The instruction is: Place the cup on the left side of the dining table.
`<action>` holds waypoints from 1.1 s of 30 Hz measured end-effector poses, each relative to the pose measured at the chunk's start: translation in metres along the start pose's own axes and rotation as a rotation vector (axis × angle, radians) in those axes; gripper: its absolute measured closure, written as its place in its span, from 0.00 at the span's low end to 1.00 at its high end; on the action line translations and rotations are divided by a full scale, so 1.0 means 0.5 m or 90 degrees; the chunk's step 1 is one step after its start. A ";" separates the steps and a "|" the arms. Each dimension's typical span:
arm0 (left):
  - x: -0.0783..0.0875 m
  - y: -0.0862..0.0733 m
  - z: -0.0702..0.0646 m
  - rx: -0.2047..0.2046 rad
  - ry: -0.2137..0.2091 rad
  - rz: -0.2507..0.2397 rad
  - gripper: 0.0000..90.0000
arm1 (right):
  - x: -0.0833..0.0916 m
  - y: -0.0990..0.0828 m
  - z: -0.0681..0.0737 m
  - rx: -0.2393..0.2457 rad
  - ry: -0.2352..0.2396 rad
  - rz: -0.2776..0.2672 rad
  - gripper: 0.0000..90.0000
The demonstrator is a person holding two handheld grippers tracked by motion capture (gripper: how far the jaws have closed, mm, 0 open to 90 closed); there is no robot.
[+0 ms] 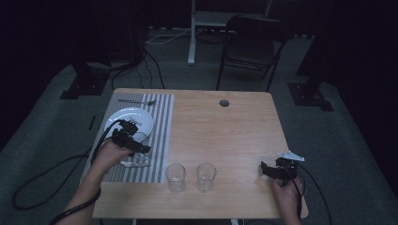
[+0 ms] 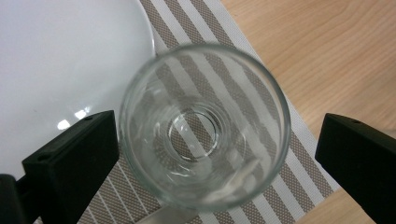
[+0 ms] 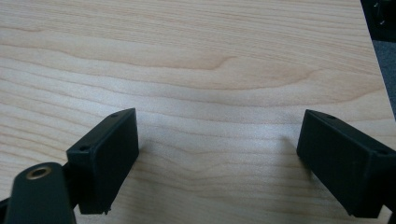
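Note:
A clear empty glass (image 2: 204,126) stands upright on the striped placemat (image 2: 299,154), right beside a white plate (image 2: 60,56). My left gripper (image 2: 205,140) is open around the glass; the left jaw sits close against its wall and the right jaw stands well apart. From above, the left gripper (image 1: 135,141) hangs over the glass (image 1: 141,153) at the plate's (image 1: 141,116) near edge. Two more empty glasses (image 1: 175,177) (image 1: 206,176) stand on bare wood near the front edge. My right gripper (image 3: 217,140) is open over bare wood, low at the front right (image 1: 268,169).
A fork (image 1: 136,101) lies at the placemat's (image 1: 162,136) far edge. A pale flat item (image 1: 130,163) lies on the mat by the left hand. The table (image 1: 234,131) has a round hole (image 1: 224,102) near its far edge. A chair (image 1: 251,44) stands beyond.

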State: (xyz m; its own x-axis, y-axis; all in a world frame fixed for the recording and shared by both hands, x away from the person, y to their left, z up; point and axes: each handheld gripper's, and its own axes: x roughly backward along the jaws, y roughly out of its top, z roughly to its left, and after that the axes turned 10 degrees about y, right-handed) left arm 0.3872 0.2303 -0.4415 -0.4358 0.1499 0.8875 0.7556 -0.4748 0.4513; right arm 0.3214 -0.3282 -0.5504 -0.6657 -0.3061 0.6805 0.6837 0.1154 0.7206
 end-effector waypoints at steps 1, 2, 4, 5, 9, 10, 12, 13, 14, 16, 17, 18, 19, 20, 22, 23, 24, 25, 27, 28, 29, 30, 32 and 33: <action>0.000 -0.004 0.000 0.003 0.006 -0.003 0.00 | 0.000 0.000 0.000 0.000 0.000 0.000 0.14; 0.001 -0.009 -0.001 0.004 0.016 -0.009 0.00 | 0.000 0.000 0.000 0.000 0.000 0.000 0.14; 0.005 -0.019 0.000 0.014 0.036 -0.021 0.00 | 0.000 0.000 0.000 0.000 0.000 0.000 0.14; 0.008 -0.025 0.001 0.020 0.044 -0.031 0.00 | 0.000 0.000 0.000 0.000 0.000 0.000 0.14; 0.014 -0.046 0.000 0.023 0.072 -0.057 0.00 | 0.000 0.000 0.000 0.000 0.000 0.000 0.14; 0.015 -0.050 -0.001 0.028 0.074 -0.059 0.00 | 0.000 0.000 0.000 0.000 0.000 0.000 0.14; 0.015 -0.055 -0.001 0.033 0.079 -0.060 0.00 | 0.000 0.000 0.000 0.000 0.000 0.000 0.14; 0.017 -0.064 0.001 0.045 0.089 -0.069 0.00 | 0.000 0.000 0.000 0.000 0.000 0.000 0.14; 0.018 -0.069 0.003 0.053 0.086 -0.071 0.00 | 0.000 0.000 0.000 0.000 0.000 0.000 0.14; 0.019 -0.079 0.006 0.064 0.090 -0.076 0.00 | 0.000 0.000 0.000 0.000 0.000 0.000 0.14; 0.018 -0.084 0.007 0.069 0.090 -0.075 0.00 | 0.000 0.000 0.000 0.001 0.000 0.000 0.14; 0.017 -0.090 0.008 0.071 0.092 -0.075 0.00 | 0.000 0.000 0.000 0.000 0.000 0.000 0.14; 0.015 -0.095 0.009 0.071 0.095 -0.072 0.00 | 0.000 0.000 0.000 0.000 0.000 0.000 0.14; 0.013 -0.100 0.009 0.073 0.099 -0.070 0.00 | 0.000 0.000 0.000 0.000 0.000 0.000 0.14; 0.010 -0.110 0.012 0.081 0.100 -0.066 0.00 | 0.000 0.000 0.000 0.000 0.000 0.000 0.14; 0.009 -0.115 0.014 0.089 0.096 -0.067 0.00 | 0.000 0.000 0.000 0.000 0.000 0.000 0.14; 0.008 -0.120 0.015 0.096 0.095 -0.066 0.00 | 0.000 0.000 0.000 0.001 0.000 0.000 0.14; 0.007 -0.125 0.016 0.100 0.098 -0.066 0.00 | 0.000 0.000 0.000 0.000 0.000 0.000 0.14; 0.005 -0.135 0.018 0.104 0.104 -0.065 0.00 | 0.000 0.000 0.000 0.000 0.000 0.000 0.14; 0.004 -0.141 0.018 0.107 0.109 -0.063 0.00 | 0.000 0.000 0.000 0.000 0.000 0.000 0.14; 0.002 -0.147 0.018 0.111 0.114 -0.064 0.00 | 0.000 0.000 0.000 0.000 0.000 0.000 0.14; 0.001 -0.153 0.019 0.112 0.116 -0.061 0.00 | 0.000 0.000 0.000 0.000 0.000 0.000 0.14; -0.002 -0.164 0.020 0.121 0.121 -0.061 0.00 | 0.000 0.000 0.000 0.000 0.000 0.000 0.14; -0.002 -0.170 0.021 0.126 0.123 -0.062 0.00 | 0.000 0.000 0.000 0.000 0.000 0.000 0.14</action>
State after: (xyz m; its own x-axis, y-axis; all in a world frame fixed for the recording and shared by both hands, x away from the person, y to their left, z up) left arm 0.3285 0.2798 -0.4801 -0.5818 0.0091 0.8132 0.7780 -0.2850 0.5598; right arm 0.3215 -0.3282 -0.5504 -0.6653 -0.3064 0.6808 0.6837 0.1160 0.7205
